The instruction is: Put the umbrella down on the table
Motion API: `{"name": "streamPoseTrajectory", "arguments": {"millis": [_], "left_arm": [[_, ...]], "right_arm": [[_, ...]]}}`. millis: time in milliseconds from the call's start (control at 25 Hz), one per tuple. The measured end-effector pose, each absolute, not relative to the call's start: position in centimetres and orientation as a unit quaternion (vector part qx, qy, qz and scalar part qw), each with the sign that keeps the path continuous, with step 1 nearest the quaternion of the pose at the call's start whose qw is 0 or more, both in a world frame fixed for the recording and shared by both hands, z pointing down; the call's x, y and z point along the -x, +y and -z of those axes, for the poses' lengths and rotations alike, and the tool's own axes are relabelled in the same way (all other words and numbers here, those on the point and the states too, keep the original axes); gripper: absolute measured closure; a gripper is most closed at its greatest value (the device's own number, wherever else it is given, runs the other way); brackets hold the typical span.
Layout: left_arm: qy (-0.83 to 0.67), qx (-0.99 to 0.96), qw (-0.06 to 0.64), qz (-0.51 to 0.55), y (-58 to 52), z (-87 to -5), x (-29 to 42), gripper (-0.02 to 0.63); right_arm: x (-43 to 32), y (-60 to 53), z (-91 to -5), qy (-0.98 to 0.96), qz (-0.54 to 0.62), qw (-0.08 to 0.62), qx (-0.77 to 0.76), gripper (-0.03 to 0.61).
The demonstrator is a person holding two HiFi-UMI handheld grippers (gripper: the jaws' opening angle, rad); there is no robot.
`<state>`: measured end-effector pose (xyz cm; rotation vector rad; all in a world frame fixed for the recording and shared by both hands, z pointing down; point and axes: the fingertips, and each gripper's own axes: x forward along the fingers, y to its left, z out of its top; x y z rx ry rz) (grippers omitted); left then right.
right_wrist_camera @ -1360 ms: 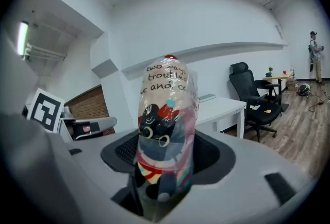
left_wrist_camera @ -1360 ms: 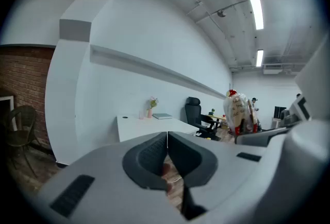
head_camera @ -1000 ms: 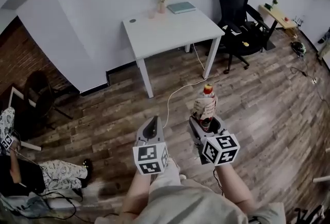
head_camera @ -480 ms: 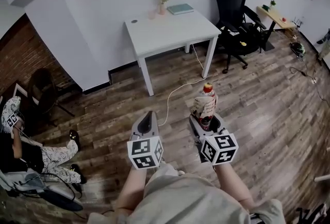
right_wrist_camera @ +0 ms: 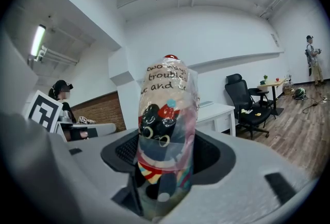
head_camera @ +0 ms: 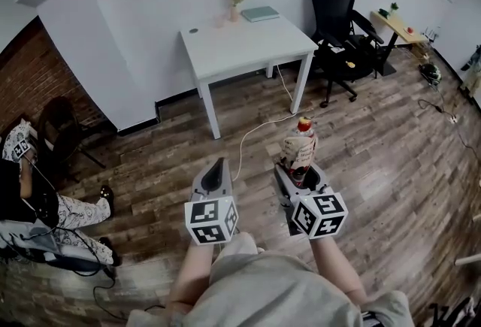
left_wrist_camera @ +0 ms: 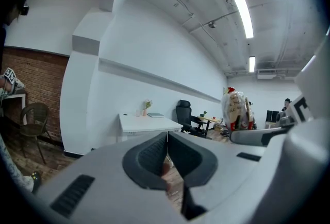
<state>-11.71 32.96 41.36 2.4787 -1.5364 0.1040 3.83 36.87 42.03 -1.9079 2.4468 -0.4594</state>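
Observation:
My right gripper (head_camera: 299,168) is shut on a folded umbrella (head_camera: 300,155) in a clear printed sleeve with a red tip; it stands upright between the jaws. In the right gripper view the umbrella (right_wrist_camera: 166,140) fills the middle, held by the right gripper (right_wrist_camera: 167,153). My left gripper (head_camera: 216,177) is shut with nothing in it; its jaws meet in the left gripper view (left_wrist_camera: 166,158). The white table (head_camera: 248,47) stands ahead by the wall, some way beyond both grippers, and shows as the white table (left_wrist_camera: 147,123) in the left gripper view.
On the table's far edge sit a small vase of flowers (head_camera: 236,2) and a green book (head_camera: 261,13). A black office chair (head_camera: 343,25) stands right of it, a white cable (head_camera: 259,134) trails over the wood floor, and a seated person (head_camera: 34,201) is at the left.
The view has shifted slightly toward the table. The seated person at the left has drawn their legs in. Both grippers hold the same pose, umbrella still upright.

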Motion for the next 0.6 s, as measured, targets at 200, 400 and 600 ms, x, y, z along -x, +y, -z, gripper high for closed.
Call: {"name": "streamPoseTrajectory", "arguments": {"millis": [200,400,600], "left_arm": [[-0.525,-0.843,0.114,-0.042,33.3,-41.6,11.6,0.606],[-0.522,-0.844,0.118,-0.036,32.5,-41.5,11.2,0.606],[-0.514,-0.847,0.127,-0.034,30.2,-42.0,10.3,0.606]], "right_arm": [[-3.6,37.0,-42.0,0.783,0.147,0.001,0.605,0.31],[-4.0,36.0,-42.0,0.781,0.154,0.008,0.606,0.31],[-4.9,34.0,-42.3,0.779,0.154,0.011,0.607,0.31]]}}
